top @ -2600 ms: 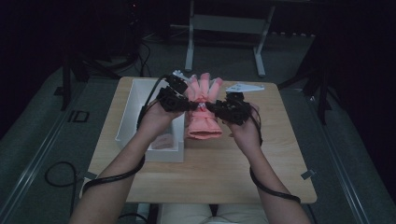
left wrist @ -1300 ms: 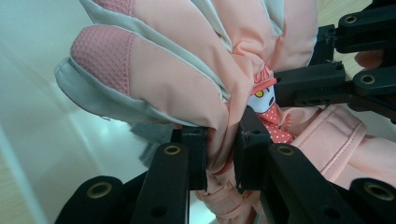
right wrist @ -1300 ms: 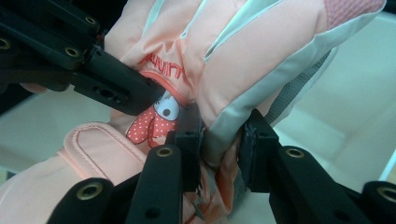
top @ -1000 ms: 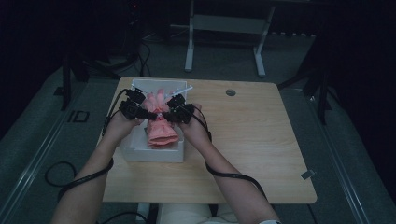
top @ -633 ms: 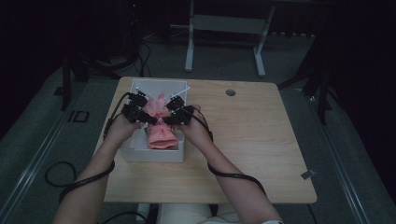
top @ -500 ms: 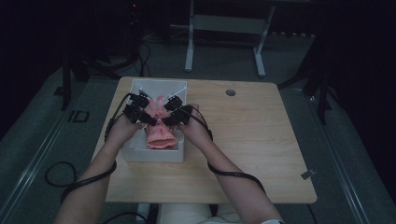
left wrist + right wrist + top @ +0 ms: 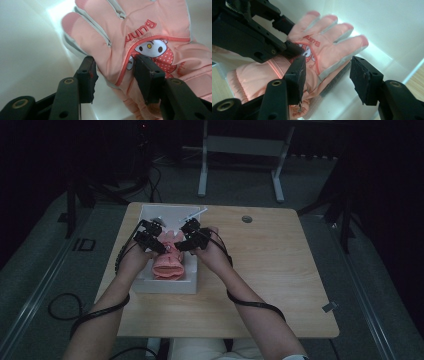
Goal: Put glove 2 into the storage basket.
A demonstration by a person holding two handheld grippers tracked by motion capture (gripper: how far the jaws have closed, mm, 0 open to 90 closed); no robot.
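Note:
A pink padded glove [image 7: 167, 265] with a cartoon print lies in a white box [image 7: 170, 288] at the table's left side. My left gripper [image 7: 161, 245] hangs over the glove's left edge. In the left gripper view its jaws [image 7: 116, 75] have just been opening; the glove's [image 7: 140, 27] side lies between them and the left pad stands slightly off it. My right gripper [image 7: 179, 246] is at the glove's other edge. It too has just been opening [image 7: 328, 75]: one jaw lies over the glove [image 7: 324, 42], the other stands clear of it.
The wooden table [image 7: 260, 270] stretches bare to the right of the box, with a round grommet [image 7: 246, 219] near its far edge. A thin white item [image 7: 194, 213] lies at the box's far rim. A metal stand [image 7: 240, 150] rises behind the table.
Both hands carried the glove from the table's middle leftward and lowered it into the white box. Both pairs of jaws have since spread apart off the glove.

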